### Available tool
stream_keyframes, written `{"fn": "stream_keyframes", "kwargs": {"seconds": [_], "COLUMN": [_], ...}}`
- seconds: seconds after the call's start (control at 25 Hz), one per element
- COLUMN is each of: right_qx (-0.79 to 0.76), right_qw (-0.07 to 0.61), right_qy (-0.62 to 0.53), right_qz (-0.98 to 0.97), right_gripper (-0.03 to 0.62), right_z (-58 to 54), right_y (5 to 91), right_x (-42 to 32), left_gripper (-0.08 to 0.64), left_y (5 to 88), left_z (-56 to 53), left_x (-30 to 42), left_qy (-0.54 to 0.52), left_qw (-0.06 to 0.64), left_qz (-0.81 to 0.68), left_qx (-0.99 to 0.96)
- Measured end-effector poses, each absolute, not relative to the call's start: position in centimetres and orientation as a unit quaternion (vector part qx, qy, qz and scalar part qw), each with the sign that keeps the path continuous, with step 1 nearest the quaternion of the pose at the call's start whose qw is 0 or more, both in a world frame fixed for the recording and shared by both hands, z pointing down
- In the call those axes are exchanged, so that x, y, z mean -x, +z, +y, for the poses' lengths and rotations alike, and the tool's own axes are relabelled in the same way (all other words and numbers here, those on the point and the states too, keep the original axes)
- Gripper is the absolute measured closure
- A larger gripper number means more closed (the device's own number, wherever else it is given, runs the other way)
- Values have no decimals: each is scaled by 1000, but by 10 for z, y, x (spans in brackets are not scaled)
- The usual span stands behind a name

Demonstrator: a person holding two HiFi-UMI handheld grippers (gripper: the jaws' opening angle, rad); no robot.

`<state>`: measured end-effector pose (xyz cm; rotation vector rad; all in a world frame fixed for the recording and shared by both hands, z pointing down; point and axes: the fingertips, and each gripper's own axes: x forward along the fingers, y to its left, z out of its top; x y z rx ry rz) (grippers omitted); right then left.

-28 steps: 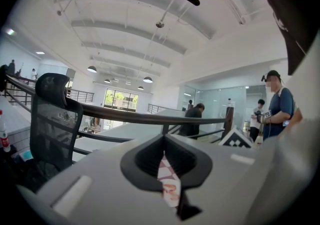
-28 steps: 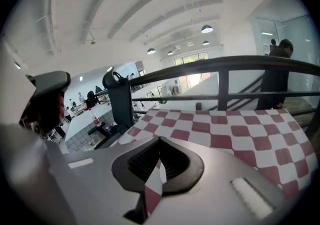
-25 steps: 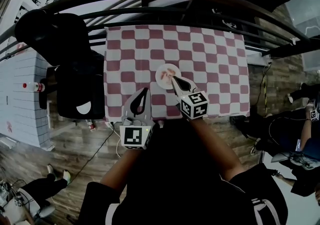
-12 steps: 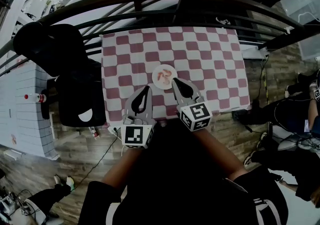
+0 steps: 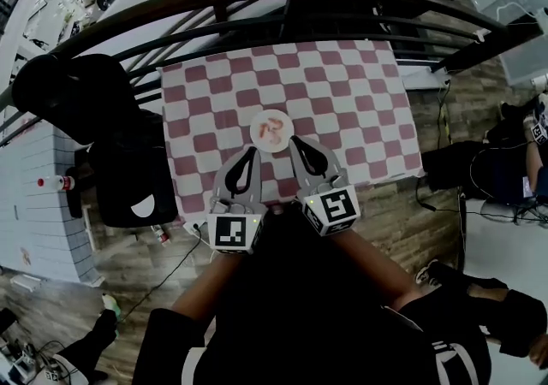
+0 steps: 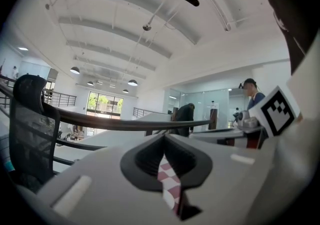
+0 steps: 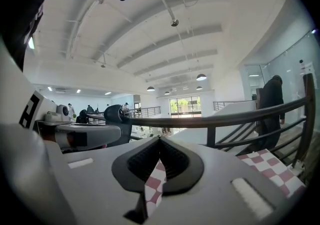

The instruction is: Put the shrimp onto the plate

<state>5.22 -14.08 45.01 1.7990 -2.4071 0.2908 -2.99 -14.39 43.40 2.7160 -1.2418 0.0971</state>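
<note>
Checkered table (image 5: pixel 342 92) | shrimp (image 5: pixel 274 128) on plate (image 5: pixel 256 132) just ahead | left tongs (image 5: pixel 247 154), right tongs (image 5: pixel 294 143) together

Right gripper (image 5: pixel 295 144) has backed off the plate (image 5: pixel 259 138). Its tip was over the rim a second ago and now sits just short of it, drawn back level with the left gripper (image 5: pixel 249 153). The head has swung too, and the table (image 5: pixel 360 101) has slid left in view.

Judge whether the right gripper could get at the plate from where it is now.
Probably yes. The right gripper points toward the plate, which lies just ahead of its tips on the checkered cloth, with nothing between them. Its jaws are shut, so they would have to open first.
</note>
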Motion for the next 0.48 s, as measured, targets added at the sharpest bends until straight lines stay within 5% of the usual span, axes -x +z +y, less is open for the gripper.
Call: {"fn": "stream_keyframes", "kwargs": {"seconds": [0.48], "right_qx": [-610], "right_qw": [82], "right_qy": [73], "right_qz": [-785], "right_gripper": [595], "right_z": [-140], "right_y": [448], "right_x": [-57], "left_gripper": [551], "left_y": [428], "left_z": [-148], "left_x": [24], "left_qy": [19], "left_qw": [75], "left_qz": [-406], "left_qx": [-911]}}
